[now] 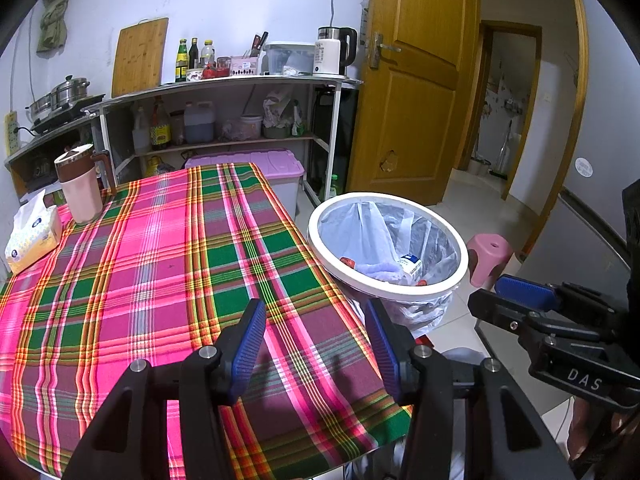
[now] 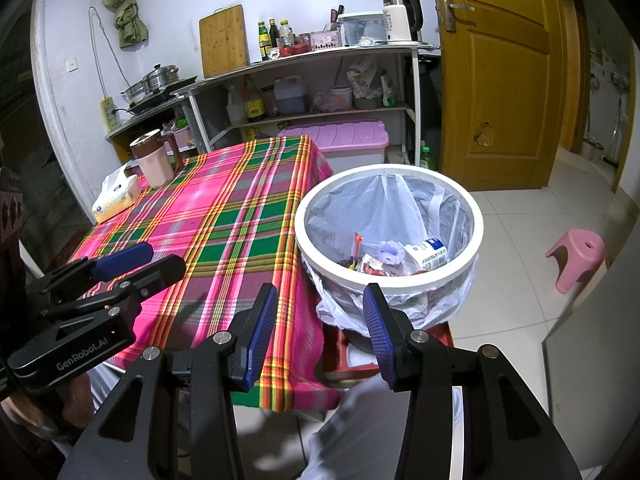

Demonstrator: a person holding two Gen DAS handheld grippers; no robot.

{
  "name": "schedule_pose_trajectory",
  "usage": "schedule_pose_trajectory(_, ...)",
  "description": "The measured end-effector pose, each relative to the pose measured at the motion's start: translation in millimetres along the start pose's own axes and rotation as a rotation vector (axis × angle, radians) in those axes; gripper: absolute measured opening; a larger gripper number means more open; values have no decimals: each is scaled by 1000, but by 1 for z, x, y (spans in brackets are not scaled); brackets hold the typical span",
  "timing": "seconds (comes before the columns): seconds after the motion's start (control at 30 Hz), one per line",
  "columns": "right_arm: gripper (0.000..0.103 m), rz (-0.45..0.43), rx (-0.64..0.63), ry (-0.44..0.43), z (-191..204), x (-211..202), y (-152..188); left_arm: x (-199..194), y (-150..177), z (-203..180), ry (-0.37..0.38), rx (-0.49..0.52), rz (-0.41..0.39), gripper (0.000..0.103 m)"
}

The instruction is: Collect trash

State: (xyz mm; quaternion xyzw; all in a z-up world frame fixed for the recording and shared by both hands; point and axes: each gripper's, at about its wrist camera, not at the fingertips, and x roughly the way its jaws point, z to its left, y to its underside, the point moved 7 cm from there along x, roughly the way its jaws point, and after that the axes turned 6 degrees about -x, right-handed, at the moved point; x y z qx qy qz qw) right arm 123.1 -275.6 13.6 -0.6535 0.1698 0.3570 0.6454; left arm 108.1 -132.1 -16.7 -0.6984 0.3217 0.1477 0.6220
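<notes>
Both of them spread and empty: I'm holding my left hand-held gripper (image 1: 316,340) over the near end of the desk (image 1: 160,280), its blue pads (image 1: 250,344) apart with nothing between them. I'm keeping my right hand-held gripper (image 2: 320,332) just off the desk's corner, jaws apart too, pointing down at the trash bin (image 2: 476,216). I'm seeing the bin standing right beside the desk, touching the plaid tablecloth (image 2: 224,216), lined with a clear plastic bag (image 2: 384,208). I'm looking at the trash (image 2: 384,258) lying at the bottom of it: a white cup with a blue label (image 2: 426,254), a pale purple wad and some red wrappers. I'm watching a pink mug (image 1: 80,184) standing upright at the far end of the desk with a tissue box (image 1: 32,236) beside it. A pink stool (image 2: 576,252) is sitting on the tiled floor (image 2: 520,280) beyond the bin.
</notes>
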Motion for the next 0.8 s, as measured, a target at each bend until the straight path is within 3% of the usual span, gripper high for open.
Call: schedule_pose_trajectory(0.8, 46, 0, 1, 1, -1, -1, 0, 2, 6, 5, -3, -4, 8, 51)
